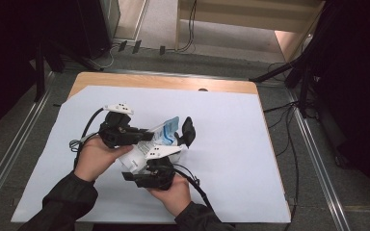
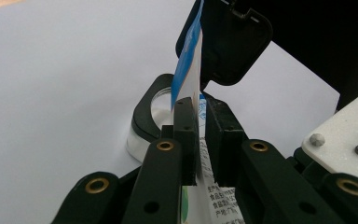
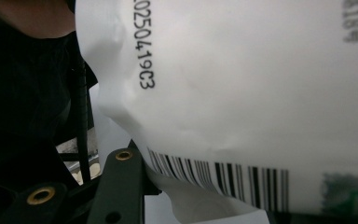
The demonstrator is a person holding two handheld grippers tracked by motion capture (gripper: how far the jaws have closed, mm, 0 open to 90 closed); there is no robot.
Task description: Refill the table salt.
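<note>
Jaws of the left gripper (image 2: 199,140) pinch the thin, flat top seal of a glossy white-and-blue pouch (image 2: 189,74). Right gripper (image 1: 139,168) clamps its soft, crinkled lower body. Pouch slants up from near edge toward far-right corner, over the table (image 1: 221,120) centre.

1. A bench (image 1: 164,82) with a light wooden top stands in the middle of the high view.
2. A white sheet (image 1: 231,144) covers most of the bench, leaving a wooden strip bare at the far edge.
3. Grey carpet floor (image 1: 313,159) surrounds the bench.
4. Metal rails (image 1: 318,159) run along the floor on both sides.
5. Black cables (image 1: 190,29) lie on the floor beyond the bench, near a pale wooden cabinet (image 1: 241,14).
6. Dark stand legs (image 1: 289,72) rise at the far right.
</note>
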